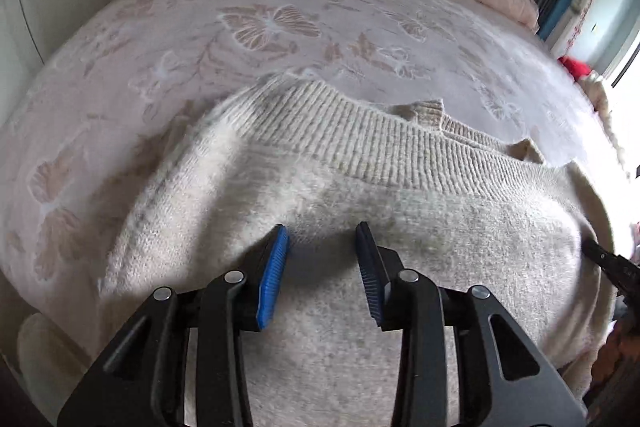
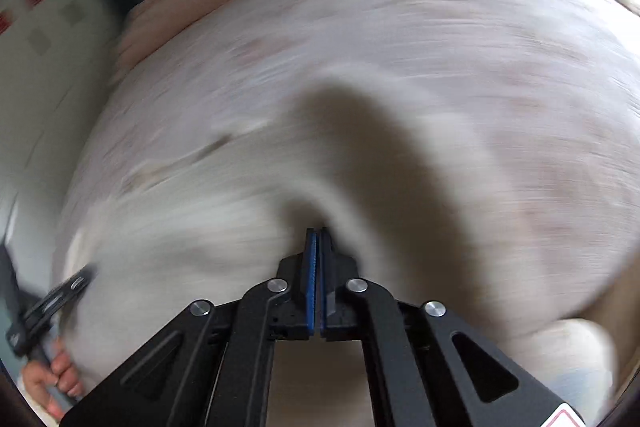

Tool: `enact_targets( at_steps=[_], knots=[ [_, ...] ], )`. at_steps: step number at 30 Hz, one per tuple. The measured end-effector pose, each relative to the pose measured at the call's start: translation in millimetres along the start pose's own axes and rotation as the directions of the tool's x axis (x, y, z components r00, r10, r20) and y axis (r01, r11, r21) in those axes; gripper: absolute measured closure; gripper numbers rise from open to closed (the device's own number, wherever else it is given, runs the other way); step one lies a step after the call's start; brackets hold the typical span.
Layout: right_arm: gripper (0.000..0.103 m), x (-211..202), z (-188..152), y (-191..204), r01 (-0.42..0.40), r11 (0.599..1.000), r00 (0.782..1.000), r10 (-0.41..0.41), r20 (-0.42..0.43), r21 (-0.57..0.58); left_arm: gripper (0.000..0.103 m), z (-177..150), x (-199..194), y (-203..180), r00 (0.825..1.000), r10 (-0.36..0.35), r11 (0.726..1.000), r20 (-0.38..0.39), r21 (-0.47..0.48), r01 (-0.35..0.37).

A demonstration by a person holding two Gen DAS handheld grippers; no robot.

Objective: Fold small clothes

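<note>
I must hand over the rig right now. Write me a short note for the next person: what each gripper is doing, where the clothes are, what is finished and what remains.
Left gripper: open, nothing between the pads, hovering over the middle of the cream knit sweater.
Right gripper: shut. The right wrist view is blurred, so I cannot confirm whether it pinches sweater fabric.
Sweater: lying on the bed cover with the butterfly pattern, its ribbed edge on the far side.
Done: no neat fold is visible yet.
Left: check the right grip, take hold with the left gripper, fold and flatten the sweater.
</note>
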State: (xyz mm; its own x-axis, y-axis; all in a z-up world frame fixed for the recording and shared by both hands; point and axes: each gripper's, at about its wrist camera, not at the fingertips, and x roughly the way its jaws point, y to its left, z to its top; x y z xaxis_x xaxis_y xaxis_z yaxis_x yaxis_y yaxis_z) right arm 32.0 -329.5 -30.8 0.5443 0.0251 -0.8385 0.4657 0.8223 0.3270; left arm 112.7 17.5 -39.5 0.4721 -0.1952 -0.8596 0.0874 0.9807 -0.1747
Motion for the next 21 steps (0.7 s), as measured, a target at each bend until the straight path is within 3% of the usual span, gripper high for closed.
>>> enact_targets(
  at_steps=[2, 5, 9, 12, 15, 16, 21],
  knots=[
    [0.103, -7, 1, -46, 0.038, 0.994, 0.999, -0.039, 0.009, 0.101, 0.068, -3, 1, -1, 1.0, -0.001, 1.0, 0.01, 0.001, 0.001],
    [0.103, -21, 0, -65, -0.011, 0.979, 1.0, 0.009, 0.011, 0.206, 0.069, -3, 0, -13, 0.998, 0.053, 0.998, 0.017, 0.038, -0.054],
    [0.099, -40, -2, -28, -0.023, 0.998, 0.999, 0.021, 0.044, 0.065, 0.069, -3, -3, -19, 0.997, 0.072, 0.996, 0.009, 0.056, -0.072],
    [0.102, -7, -13, -19, 0.106, 0.992, 0.991, -0.111, -0.076, -0.064, 0.069, -4, -3, -19, 0.997, 0.076, 0.995, 0.013, 0.063, -0.076],
    [0.1, -24, -8, -19, 0.081, 0.996, 0.996, -0.08, -0.041, 0.02, 0.069, -4, -4, -21, 0.996, 0.09, 0.994, 0.004, 0.068, -0.091],
    [0.094, -33, -6, -15, 0.064, 0.998, 0.998, -0.063, -0.022, 0.028, 0.069, -4, -5, -22, 0.996, 0.095, 0.993, 0.0, 0.072, -0.094],
    [0.092, -35, 17, 42, 0.004, 0.994, 1.0, -0.003, 0.007, -0.113, 0.068, -5, -3, -26, 0.993, 0.117, 0.989, 0.004, 0.087, -0.117]
  ],
)
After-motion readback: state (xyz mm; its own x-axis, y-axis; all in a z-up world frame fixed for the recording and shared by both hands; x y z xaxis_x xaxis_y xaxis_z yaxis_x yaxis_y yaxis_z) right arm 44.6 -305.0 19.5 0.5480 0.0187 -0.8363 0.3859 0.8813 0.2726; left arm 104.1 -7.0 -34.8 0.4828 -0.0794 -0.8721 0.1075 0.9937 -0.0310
